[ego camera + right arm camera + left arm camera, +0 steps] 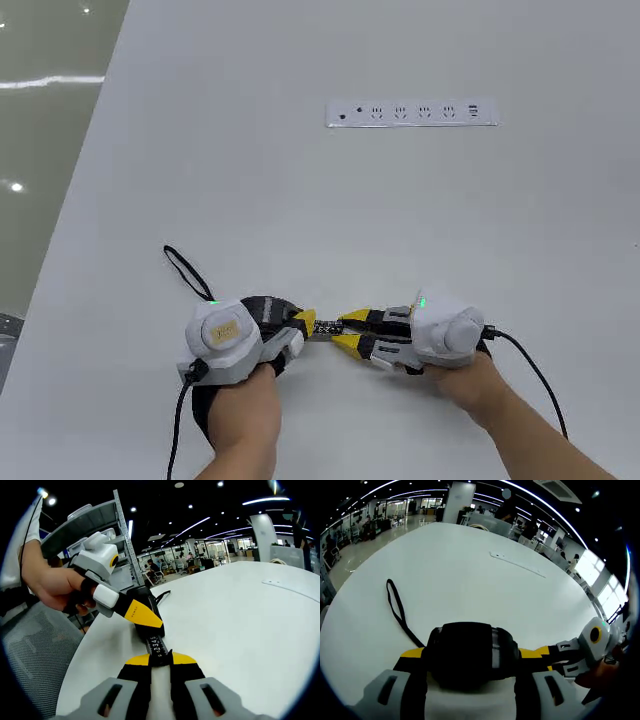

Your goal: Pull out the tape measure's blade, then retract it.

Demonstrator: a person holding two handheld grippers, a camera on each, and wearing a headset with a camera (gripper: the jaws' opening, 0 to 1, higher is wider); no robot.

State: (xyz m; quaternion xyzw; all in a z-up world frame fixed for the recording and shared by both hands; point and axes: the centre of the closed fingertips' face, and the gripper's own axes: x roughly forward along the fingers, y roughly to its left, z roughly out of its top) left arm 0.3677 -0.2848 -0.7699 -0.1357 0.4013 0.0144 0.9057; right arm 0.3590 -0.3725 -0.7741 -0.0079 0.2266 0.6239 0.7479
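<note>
Left tool (472,655) clamps the black tape measure case (268,310) near the worktop's (400,220) front edge. Right tool (159,659) pinches the blade (155,645) near its tip, with a short run out and the digits readable.

Risks:
- You grip a thin, slick strip. A skewed pull may slip it, and the spring would snap the blade home.
- Pull off-axis and the case may twist in the left jaws.
- The wrist strap (396,605) lies loose and could snag.
</note>
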